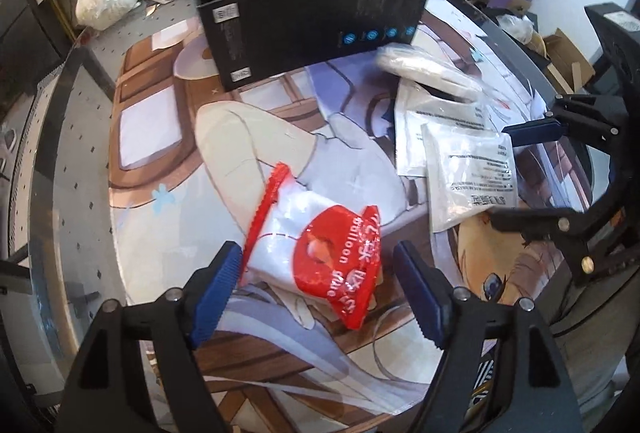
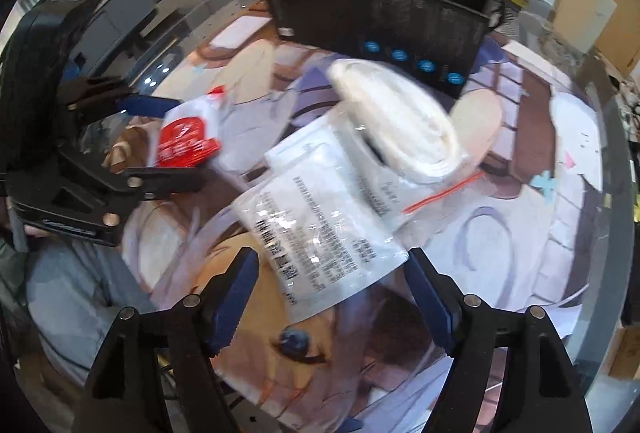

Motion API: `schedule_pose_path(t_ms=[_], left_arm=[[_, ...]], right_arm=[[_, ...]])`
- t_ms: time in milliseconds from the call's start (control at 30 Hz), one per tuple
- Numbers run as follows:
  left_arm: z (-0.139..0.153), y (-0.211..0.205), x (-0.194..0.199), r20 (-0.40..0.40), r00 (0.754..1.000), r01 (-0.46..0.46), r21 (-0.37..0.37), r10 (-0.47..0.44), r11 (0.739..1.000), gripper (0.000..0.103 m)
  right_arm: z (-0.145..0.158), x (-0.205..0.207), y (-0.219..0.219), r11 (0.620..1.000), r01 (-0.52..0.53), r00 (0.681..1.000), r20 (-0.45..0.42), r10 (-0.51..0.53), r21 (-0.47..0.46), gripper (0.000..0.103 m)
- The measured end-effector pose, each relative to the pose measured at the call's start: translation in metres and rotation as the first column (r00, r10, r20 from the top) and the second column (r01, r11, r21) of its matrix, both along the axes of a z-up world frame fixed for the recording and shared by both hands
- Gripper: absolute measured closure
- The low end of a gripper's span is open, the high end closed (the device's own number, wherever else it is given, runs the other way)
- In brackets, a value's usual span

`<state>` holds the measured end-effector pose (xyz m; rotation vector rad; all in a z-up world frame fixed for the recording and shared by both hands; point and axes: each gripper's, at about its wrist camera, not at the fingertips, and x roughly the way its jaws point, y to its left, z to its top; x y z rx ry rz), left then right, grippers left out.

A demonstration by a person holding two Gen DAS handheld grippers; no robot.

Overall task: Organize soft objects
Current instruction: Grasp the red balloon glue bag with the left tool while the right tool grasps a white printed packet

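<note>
Left hand-held gripper point(image 1: 316, 297) held low over the tabletop point(image 1: 80, 161), angled forward and down, jaws wide apart, blue fingertips point(image 1: 218, 289) flanking the red-and-white balloon packet point(image 1: 316, 253). Packet lying flat on the printed anime mat point(image 1: 168, 189), its red zip edge just beside the left fingertip, not clamped. Seen in the right wrist view as a black frame at far left, pointing in toward the same packet point(image 2: 188, 137).

Further right, two flat white plastic pouches point(image 1: 468, 169) overlapping on the mat, printed text facing up. Above them a rolled white bundle in clear film point(image 1: 428, 69), touching the upper pouch and near the front wall of the black box point(image 1: 320, 21). Box standing at the far side of the mat, already holding white and silvery soft items.

Right hand-held gripper point(image 2: 332, 293) level with the left, tilted down, jaws spread open, empty, the nearest pouch's corner point(image 2: 320, 233) lying between the fingertips. View slightly blurred.
</note>
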<state>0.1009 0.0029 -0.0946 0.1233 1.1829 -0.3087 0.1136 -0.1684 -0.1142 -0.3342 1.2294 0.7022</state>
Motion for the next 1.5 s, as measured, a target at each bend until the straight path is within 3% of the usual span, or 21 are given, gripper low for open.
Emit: schedule_pose_path(t_ms=[133,233,500,700,833,1067,1400,1500], left_arm=[[-0.001,-0.006,-0.002,0.000,1.000,0.022,0.014,-0.022,1.000,0.025],[-0.001,-0.003,-0.001,0.007,1.000,0.006,0.022,-0.006,1.000,0.025],[-0.002,-0.006,0.000,0.003,1.000,0.011,0.030,-0.011,0.999,0.025],[-0.003,-0.006,-0.002,0.006,1.000,0.011,0.037,-0.011,0.999,0.025],[-0.003,-0.006,-0.003,0.009,1.000,0.009,0.043,-0.009,0.999,0.025],[-0.001,-0.006,-0.003,0.015,1.000,0.008,0.043,-0.009,0.999,0.025],[-0.002,-0.011,-0.003,0.015,1.000,0.025,0.048,-0.026,0.999,0.025],[-0.001,-0.010,-0.001,0.022,1.000,0.018,0.052,-0.019,0.998,0.025]], right_arm=[[0.010,-0.009,0.003,0.997,-0.040,0.999,-0.010,0.040,0.062,0.026],[0.019,-0.006,0.001,0.999,-0.014,0.997,0.075,0.011,0.030,0.026],[0.010,-0.010,0.039,0.991,-0.133,0.985,0.108,0.135,-0.023,0.025],[-0.006,-0.021,0.046,0.980,-0.185,0.979,0.073,0.190,-0.072,0.024],[-0.004,-0.022,0.036,0.984,-0.176,0.984,-0.006,0.177,0.030,0.024],[0.001,-0.012,0.027,0.993,-0.114,0.993,0.021,0.113,0.027,0.024],[0.000,-0.014,0.036,0.990,-0.143,0.989,0.034,0.143,-0.006,0.024],[-0.004,-0.028,0.046,0.979,-0.203,0.978,0.037,0.204,-0.032,0.024]])
